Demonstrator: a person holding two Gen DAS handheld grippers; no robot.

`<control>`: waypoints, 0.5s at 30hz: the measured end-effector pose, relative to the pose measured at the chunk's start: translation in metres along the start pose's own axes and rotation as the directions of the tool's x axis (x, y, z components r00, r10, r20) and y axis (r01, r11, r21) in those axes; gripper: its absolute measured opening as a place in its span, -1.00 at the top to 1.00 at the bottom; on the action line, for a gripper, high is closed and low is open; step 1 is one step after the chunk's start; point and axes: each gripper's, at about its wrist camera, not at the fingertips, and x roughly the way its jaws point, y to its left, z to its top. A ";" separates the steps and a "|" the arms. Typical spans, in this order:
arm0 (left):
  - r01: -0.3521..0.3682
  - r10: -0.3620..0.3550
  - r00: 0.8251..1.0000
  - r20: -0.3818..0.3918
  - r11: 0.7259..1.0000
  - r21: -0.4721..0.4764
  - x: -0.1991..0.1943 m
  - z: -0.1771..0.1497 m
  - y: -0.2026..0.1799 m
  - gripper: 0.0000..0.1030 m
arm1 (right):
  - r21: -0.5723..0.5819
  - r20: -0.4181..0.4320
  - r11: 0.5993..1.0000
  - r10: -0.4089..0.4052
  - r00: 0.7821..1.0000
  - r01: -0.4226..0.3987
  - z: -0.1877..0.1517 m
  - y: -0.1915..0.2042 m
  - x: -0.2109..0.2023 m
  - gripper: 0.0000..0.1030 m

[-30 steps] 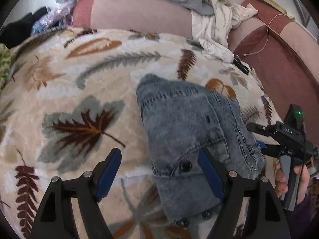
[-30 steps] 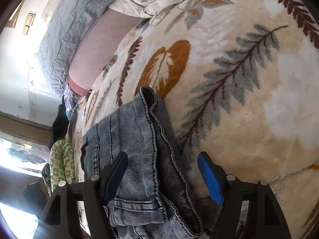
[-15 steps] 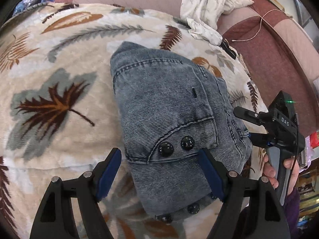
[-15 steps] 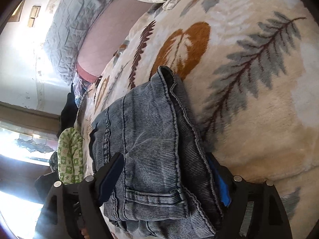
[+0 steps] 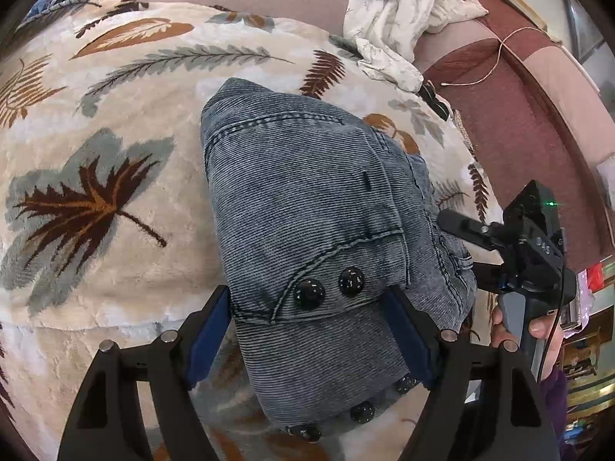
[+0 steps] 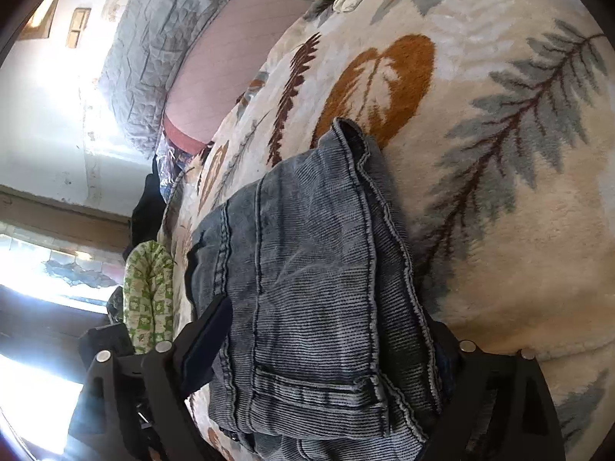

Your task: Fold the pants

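Observation:
The folded blue-grey corduroy pants lie as a compact bundle on a cream leaf-patterned blanket, black buttons facing up. My left gripper is open wide and straddles the bundle's near end, one blue pad at each side. From the other side, my right gripper also stands wide around the pants. Its left finger sits at the bundle's edge; its right finger is hidden under the seam side. In the left wrist view a hand holds the right gripper's handle beside the pants.
A crumpled white cloth lies at the blanket's far edge, with a maroon cushion and a thin cord to the right. A grey quilt and a green patterned cloth are off the blanket's far side.
Both grippers have closed in on the bundle: it was beside one finger of each and now sits between both pairs. The right gripper's right finger has vanished under the pants.

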 end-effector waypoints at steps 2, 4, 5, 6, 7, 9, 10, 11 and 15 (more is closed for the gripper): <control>-0.014 0.014 1.000 0.005 1.000 0.018 0.000 -0.001 -0.003 -0.56 | -0.003 0.001 1.000 -0.028 1.000 0.028 -0.001 0.000 0.001 -0.49; -0.030 0.030 0.999 0.014 0.999 0.036 0.001 -0.001 -0.007 -0.56 | 0.003 0.001 0.999 -0.037 0.999 0.037 -0.002 -0.002 0.000 -0.37; -0.037 0.036 0.999 0.020 0.998 0.045 0.001 -0.001 -0.009 -0.55 | 0.000 0.002 0.999 -0.041 0.999 0.041 -0.002 -0.002 0.000 -0.33; -0.044 0.043 0.999 0.026 0.998 0.054 0.000 -0.002 -0.011 -0.55 | -0.007 0.001 0.999 -0.044 0.999 0.044 -0.003 -0.002 0.000 -0.24; -0.051 0.049 0.998 0.032 0.997 0.060 0.000 -0.002 -0.013 -0.54 | -0.013 -0.001 0.999 -0.040 0.999 0.040 -0.003 0.000 0.000 -0.15; -0.062 0.059 0.997 0.050 0.996 0.068 -0.002 -0.002 -0.015 -0.42 | -0.023 -0.009 1.000 -0.019 1.000 0.018 -0.005 0.004 0.002 0.06; -0.066 0.062 0.996 0.061 0.995 0.072 -0.005 -0.002 -0.016 -0.37 | -0.031 -0.009 0.999 -0.020 1.000 0.020 -0.006 0.007 0.003 0.10; -0.070 0.065 0.996 0.068 0.995 0.077 -0.006 -0.002 -0.016 -0.26 | -0.044 -0.002 0.999 -0.029 1.000 0.029 -0.007 0.011 0.004 0.11; -0.087 0.078 0.992 0.095 0.992 0.094 -0.016 0.001 -0.017 -0.07 | -0.084 0.028 0.997 0.002 1.000 0.000 -0.007 0.025 0.000 0.20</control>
